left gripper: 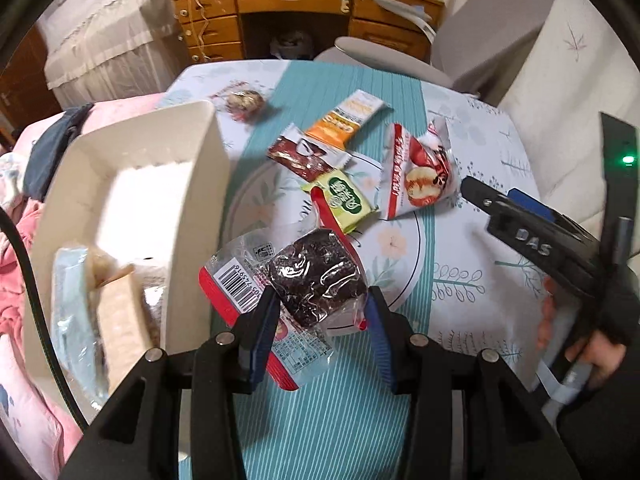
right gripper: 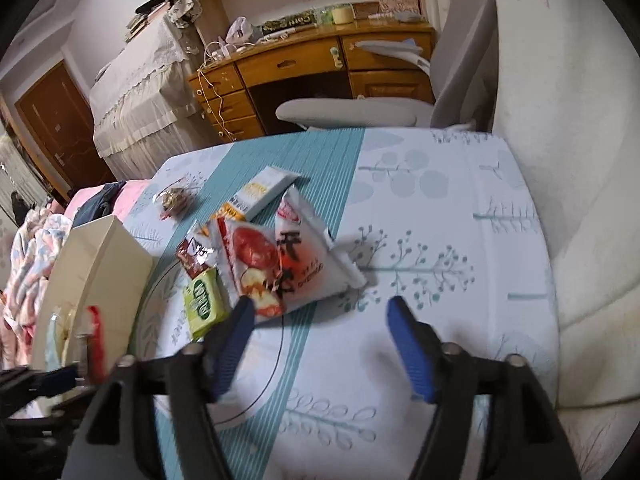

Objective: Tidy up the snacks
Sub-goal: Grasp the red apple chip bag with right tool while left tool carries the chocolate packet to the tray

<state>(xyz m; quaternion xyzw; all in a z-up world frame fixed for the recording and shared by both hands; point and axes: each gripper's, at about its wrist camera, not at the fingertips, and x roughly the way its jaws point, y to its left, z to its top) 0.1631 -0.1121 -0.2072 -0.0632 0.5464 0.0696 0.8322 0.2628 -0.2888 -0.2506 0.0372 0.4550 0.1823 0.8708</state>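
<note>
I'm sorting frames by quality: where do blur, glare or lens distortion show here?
Left wrist view: the cream box and the snacks inside it smear with motion blur; glare glints on the dark cake's wrapper. Right wrist view: soft throughout, the red-and-white packet is blurred. Both views: fisheye bends the table edges, with dark corners.

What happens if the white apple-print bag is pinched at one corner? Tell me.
The white apple-print bag looks puffy and creased, so it would probably sag and feel light. Its glossy film may slip between the fingers. It lies flat; rolling seems unlikely.
</note>
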